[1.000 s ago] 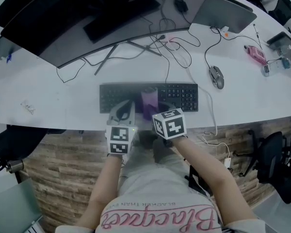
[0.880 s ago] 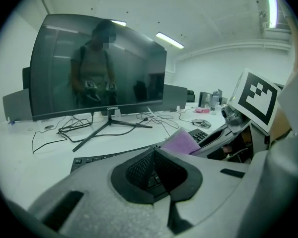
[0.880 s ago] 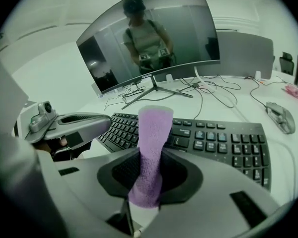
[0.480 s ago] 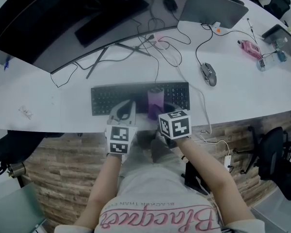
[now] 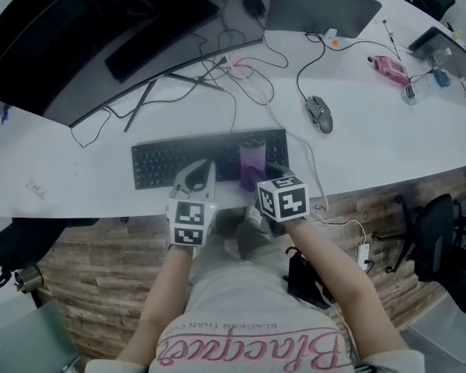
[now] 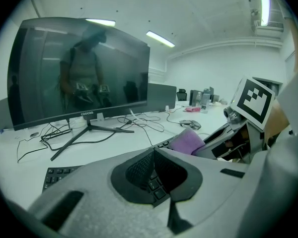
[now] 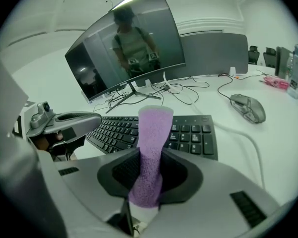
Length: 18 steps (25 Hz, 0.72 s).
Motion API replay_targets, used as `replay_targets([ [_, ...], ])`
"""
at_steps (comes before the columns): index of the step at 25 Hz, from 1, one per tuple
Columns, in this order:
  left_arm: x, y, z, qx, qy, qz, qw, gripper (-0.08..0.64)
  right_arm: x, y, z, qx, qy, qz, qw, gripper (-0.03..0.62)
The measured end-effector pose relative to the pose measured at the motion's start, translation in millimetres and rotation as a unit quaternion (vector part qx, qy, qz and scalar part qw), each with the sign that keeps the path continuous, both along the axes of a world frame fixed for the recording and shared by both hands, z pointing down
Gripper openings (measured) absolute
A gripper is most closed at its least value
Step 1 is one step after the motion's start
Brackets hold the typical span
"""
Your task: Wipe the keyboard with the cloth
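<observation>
A black keyboard (image 5: 171, 160) lies near the front edge of the white desk (image 5: 54, 185). My right gripper (image 5: 262, 176) is shut on a folded purple cloth (image 5: 252, 160), which stands up from the jaws over the keyboard's right part, just left of the number pad. In the right gripper view the cloth (image 7: 154, 125) rises between the right gripper's (image 7: 148, 175) dark pads, with the keyboard (image 7: 193, 133) beyond. My left gripper (image 5: 196, 177) is shut and holds nothing, over the keyboard's middle. In the left gripper view the left gripper (image 6: 153, 155) has keys showing under its tips, and the cloth (image 6: 187, 142) is at the right.
A grey wired mouse (image 5: 318, 113) lies right of the keyboard, its cable running along the keyboard's right end. A curved monitor (image 5: 101, 45) on a splayed stand and tangled cables (image 5: 241, 76) lie behind. A grey laptop (image 5: 322, 6) and a pink item (image 5: 392, 70) sit far right.
Both grippers have moved to the right along the keyboard, the cloth going from its middle to beside the number pad. The head view has shifted too.
</observation>
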State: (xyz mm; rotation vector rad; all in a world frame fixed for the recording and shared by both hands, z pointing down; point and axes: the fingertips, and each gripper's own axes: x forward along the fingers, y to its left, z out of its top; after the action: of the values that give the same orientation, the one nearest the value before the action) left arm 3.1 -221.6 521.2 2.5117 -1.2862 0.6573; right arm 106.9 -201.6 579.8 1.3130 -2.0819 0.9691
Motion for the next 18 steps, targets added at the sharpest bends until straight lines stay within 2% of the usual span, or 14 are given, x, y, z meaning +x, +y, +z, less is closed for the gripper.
replay_targets([
  [7,23,4,4,-0.008,0.004,0.018,0.9998,0.005,33,0,-1,0.003,0.008,0.019,1.0,0.091],
  [12,39,3,3,-0.008,0.01,0.027,0.9995,0.005,63,2,0,0.011,0.035,0.033,0.999,0.091],
  [18,53,2,-2,-0.003,0.017,0.035,0.9992,0.005,102,5,0,0.008,0.049,0.072,0.996,0.091],
])
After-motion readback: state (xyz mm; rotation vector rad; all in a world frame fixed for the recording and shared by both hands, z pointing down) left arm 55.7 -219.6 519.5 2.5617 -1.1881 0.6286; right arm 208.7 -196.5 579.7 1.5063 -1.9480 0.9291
